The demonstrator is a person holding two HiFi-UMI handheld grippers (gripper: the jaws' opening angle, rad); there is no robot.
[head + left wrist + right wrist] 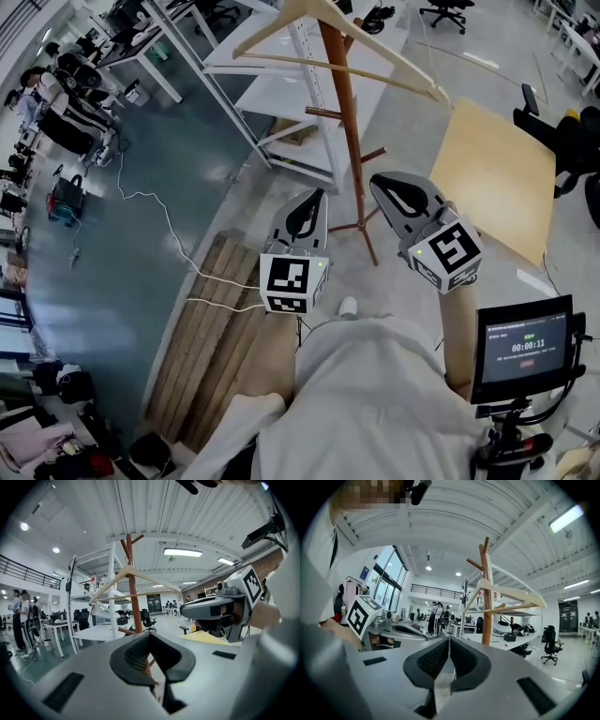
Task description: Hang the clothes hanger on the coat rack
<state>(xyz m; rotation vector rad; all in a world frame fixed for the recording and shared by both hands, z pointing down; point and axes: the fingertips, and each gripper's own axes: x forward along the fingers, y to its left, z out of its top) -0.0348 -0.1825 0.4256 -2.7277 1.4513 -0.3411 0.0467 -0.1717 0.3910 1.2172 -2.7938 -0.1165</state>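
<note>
Clothes hanger [272, 28] of pale wood hangs on the brown coat rack [342, 103], hooked near the top of the pole. It is up high and in front of both tools, well apart from them. No tool touches it.

The left tool [317, 199] points at the rack. Its jaws are a little apart, and nothing is between them. From this tool, the hanger is ahead and a bit to the left.

The right tool [380, 185] is just beside the left one. Its jaws are pressed together and hold nothing. From this tool, the hanger is ahead and to the right. The rack's pole stands on the floor between the two tools.
</note>
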